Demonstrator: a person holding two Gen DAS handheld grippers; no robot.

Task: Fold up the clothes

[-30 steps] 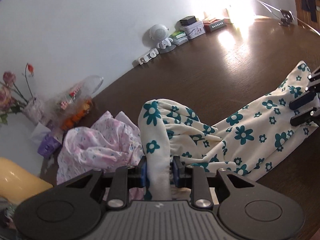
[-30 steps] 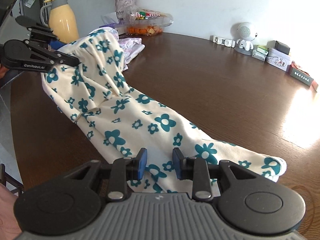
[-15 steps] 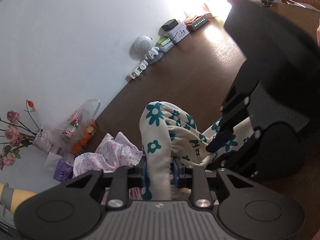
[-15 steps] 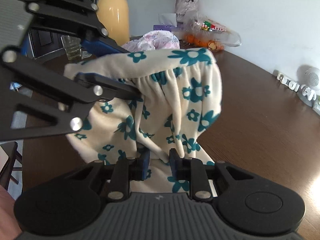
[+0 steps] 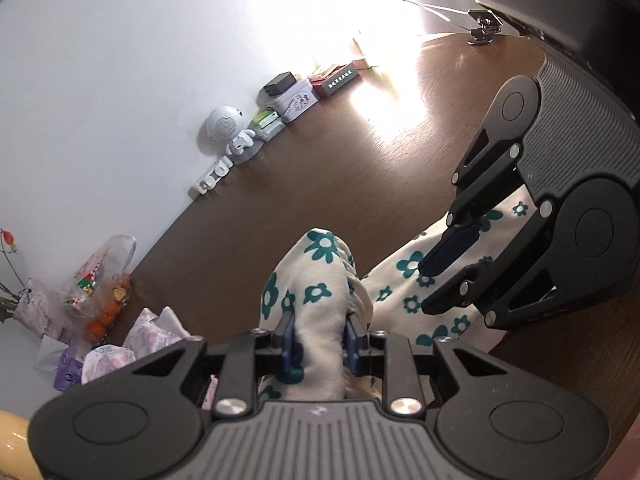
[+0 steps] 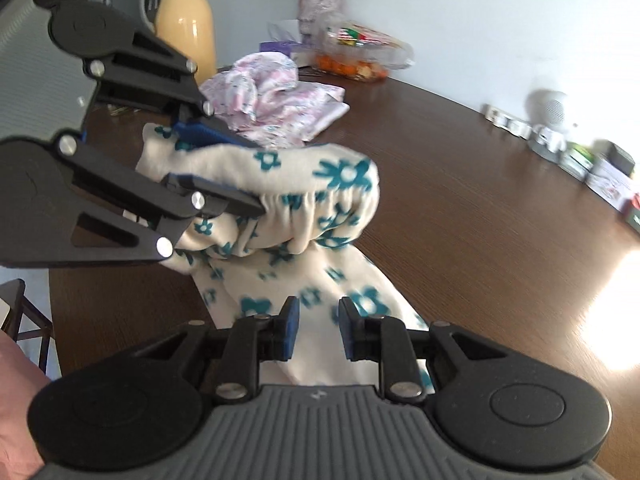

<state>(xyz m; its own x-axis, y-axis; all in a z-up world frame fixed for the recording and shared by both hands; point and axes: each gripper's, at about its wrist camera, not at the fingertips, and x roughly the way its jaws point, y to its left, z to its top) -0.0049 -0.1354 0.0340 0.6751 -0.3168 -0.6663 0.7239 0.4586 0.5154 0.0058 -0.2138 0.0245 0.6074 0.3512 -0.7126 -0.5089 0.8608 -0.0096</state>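
Cream trousers with teal flowers (image 5: pixel 320 280) lie doubled over on the brown table (image 5: pixel 340 184). My left gripper (image 5: pixel 318 336) is shut on their gathered waistband, which bulges up between the pads. In the right wrist view that left gripper (image 6: pixel 258 178) holds the waistband (image 6: pixel 344 184) raised over the lower layer. My right gripper (image 6: pixel 318 328) is shut on the leg end of the trousers, with cream cloth filling the gap between its blue pads. From the left wrist view the right gripper (image 5: pixel 426 288) hangs close by on the right, above the flowered cloth.
A crumpled pink flowered garment (image 6: pixel 272 100) lies behind the trousers. Along the wall stand a yellow flask (image 6: pixel 184 28), a vase (image 6: pixel 316 8), a bag of snacks (image 6: pixel 356 56), a white toy robot (image 5: pixel 228 128) and small boxes (image 5: pixel 296 96). A pink sleeve (image 6: pixel 16 420) shows bottom left.
My right gripper closed on the leg end, lifted it and carried it across to the waistband held by my left gripper. The trousers went from stretched out to doubled over.
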